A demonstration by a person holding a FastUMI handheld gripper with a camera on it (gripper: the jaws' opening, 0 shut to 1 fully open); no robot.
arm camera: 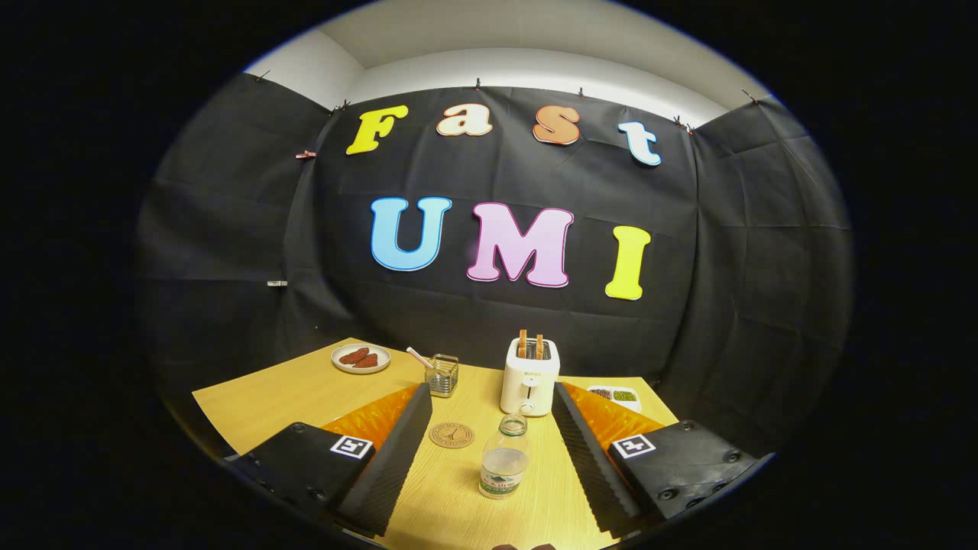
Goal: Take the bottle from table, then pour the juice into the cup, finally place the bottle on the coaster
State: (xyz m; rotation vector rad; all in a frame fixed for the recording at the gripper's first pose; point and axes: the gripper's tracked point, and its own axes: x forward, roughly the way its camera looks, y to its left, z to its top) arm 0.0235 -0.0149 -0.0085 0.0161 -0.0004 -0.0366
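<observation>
We see the open bottle standing low in the middle of the picture, between our gripper's wide-apart fingers, untouched, with the round coaster just left and the cup behind that.

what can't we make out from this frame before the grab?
- Gripper, gripper view: jaws open, bottle between them untouched; its fill level is unclear through the clear plastic.
- Cup: contents too small to tell; a straw sticks out.
- Small dish: partly behind the right finger.
- Plate: the food is too small to identify.
- Coaster: print too small.
</observation>
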